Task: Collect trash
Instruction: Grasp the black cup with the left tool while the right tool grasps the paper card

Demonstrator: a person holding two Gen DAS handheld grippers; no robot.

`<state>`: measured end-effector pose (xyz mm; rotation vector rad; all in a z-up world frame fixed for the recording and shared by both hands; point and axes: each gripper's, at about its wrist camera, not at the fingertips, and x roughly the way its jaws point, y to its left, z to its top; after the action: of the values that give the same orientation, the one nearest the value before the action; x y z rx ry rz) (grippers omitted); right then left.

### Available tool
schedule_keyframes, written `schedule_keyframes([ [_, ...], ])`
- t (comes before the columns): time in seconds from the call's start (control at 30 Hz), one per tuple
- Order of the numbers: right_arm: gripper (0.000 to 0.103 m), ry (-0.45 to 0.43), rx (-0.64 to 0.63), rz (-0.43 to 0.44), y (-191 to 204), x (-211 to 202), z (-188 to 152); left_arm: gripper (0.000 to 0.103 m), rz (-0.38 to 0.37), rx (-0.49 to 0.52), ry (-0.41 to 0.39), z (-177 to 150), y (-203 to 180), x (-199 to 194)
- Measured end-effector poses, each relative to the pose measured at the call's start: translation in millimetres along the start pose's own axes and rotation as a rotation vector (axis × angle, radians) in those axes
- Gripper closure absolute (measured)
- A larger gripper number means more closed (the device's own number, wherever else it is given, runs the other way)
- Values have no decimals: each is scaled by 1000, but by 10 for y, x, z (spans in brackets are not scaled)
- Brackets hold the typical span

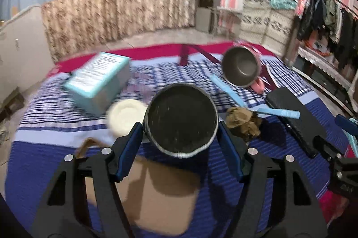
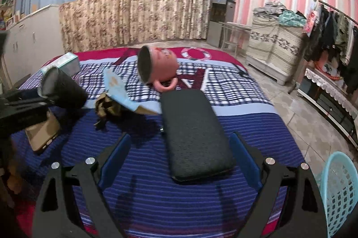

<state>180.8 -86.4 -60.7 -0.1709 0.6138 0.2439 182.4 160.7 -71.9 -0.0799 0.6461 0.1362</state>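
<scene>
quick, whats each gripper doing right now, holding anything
left gripper: closed on the black can, a pad on each side.
right gripper: open, holding nothing; the black case lies between its fingers, clear of the pads.

The blue box is smeared by motion, its print unreadable. The black can hides part of the white lid behind it. The brown bag lies partly under the left tongs. The basket is cut off by the right wrist view's edge.
</scene>
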Motion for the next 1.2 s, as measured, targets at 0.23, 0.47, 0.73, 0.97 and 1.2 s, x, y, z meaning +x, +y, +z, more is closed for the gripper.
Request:
schedule_keyframes([
  [0.23, 15, 21, -40, 22, 112, 119, -10, 37, 96, -75, -73, -173, 469, -236],
  [0.47, 15, 18, -53, 52, 182, 389, 183, 30, 75, -114, -15, -168, 525, -60],
  [0.73, 83, 28, -97, 192, 367, 515, 259, 14, 84, -100, -9, -204, 458, -18],
  [0.97, 97, -51, -85, 267, 307, 76, 291, 12, 65, -126, 1, -175, 499, 9],
  [1.2, 99, -102, 14, 261, -111, -355, 214, 12, 34, -144, -11, -33, 503, 81],
])
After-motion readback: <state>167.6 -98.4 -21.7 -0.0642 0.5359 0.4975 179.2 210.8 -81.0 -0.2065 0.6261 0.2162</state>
